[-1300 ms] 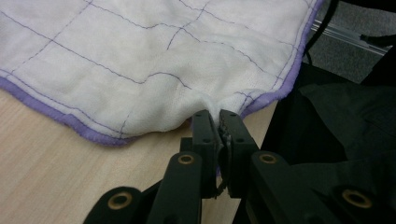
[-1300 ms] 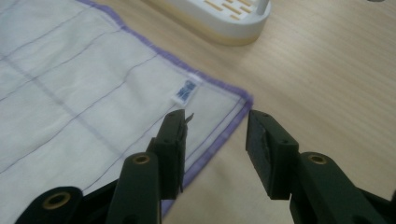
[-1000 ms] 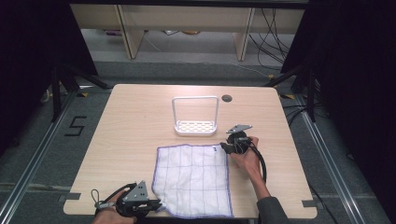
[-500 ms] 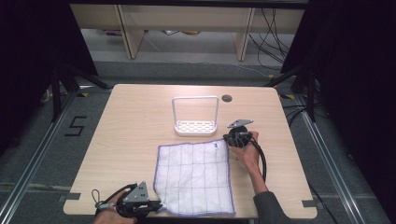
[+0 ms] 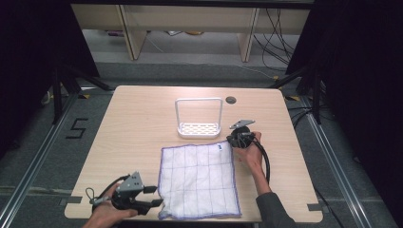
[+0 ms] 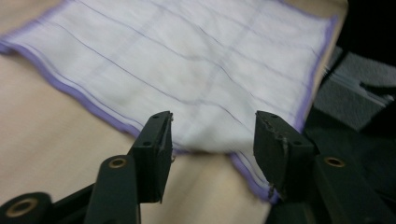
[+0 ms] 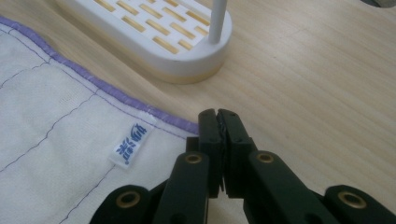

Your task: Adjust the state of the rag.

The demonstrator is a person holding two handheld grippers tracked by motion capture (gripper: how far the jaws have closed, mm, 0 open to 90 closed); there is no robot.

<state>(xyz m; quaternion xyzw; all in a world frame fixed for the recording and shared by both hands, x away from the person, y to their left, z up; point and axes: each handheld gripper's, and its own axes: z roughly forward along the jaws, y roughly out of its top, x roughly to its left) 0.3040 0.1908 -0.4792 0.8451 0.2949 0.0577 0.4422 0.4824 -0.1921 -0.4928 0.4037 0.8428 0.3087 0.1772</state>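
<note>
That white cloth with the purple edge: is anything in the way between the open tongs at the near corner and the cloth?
Nothing visible. The left tongs stand open right at the near corner of the cloth, bare table beneath. The white rack stands beyond the cloth's far edge, well away.

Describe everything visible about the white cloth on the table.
The cloth is a thin white woven square with a purple stitched hem and faint purple grid lines, lying flat on the wooden table near its front edge. A small white tag with blue print sits by its far right corner. The right gripper is shut at that corner's edge. The left gripper, jaws just opened, stands over the near left corner, unpinched.
</note>
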